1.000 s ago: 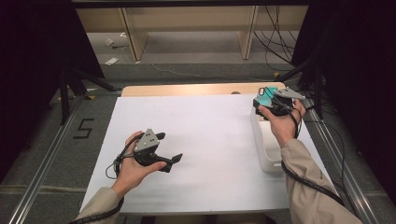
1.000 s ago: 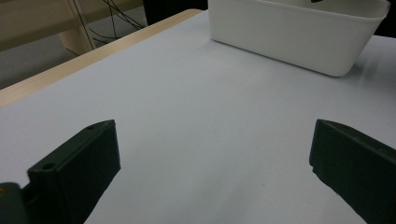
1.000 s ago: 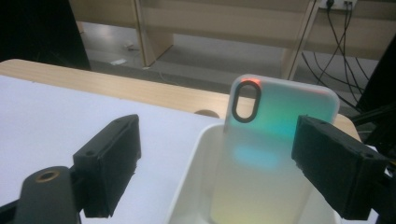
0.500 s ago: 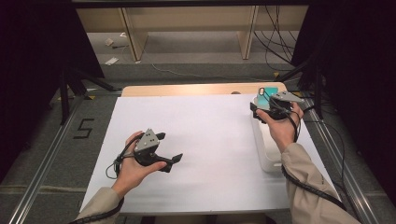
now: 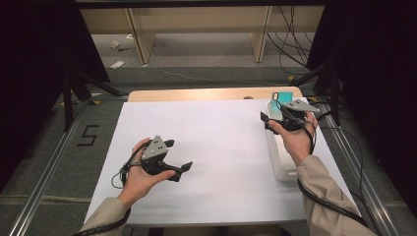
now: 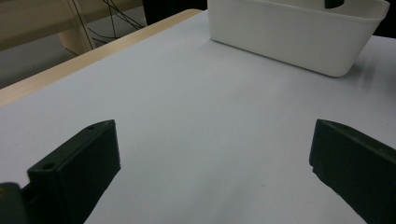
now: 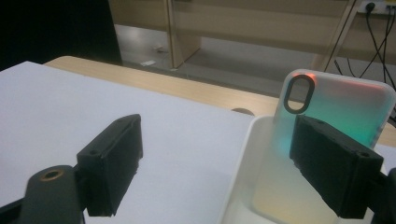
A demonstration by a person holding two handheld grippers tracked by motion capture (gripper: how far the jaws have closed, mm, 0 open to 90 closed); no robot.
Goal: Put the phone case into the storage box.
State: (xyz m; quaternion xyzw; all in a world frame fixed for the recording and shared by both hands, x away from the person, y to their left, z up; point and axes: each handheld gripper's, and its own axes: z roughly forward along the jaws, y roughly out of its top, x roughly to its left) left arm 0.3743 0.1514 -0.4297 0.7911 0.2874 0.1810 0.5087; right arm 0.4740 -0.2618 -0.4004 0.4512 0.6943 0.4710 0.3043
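Little has changed since a second ago — the right gripper [image 5: 278, 118] hovers at the far end of the white plastic bin [image 5: 281, 164], jaws spread. The right gripper view reveals the translucent teal phone case [image 7: 327, 135] standing in that bin, just behind one jaw. The left gripper [image 5: 173, 156] rests wide open on the white table sheet [image 5: 221, 147]

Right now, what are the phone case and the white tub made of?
The phone case looks like frosted, see-through plastic or silicone: green and orange glow through it. The white tub looks like smooth, matte moulded plastic with thin walls and rounded corners.
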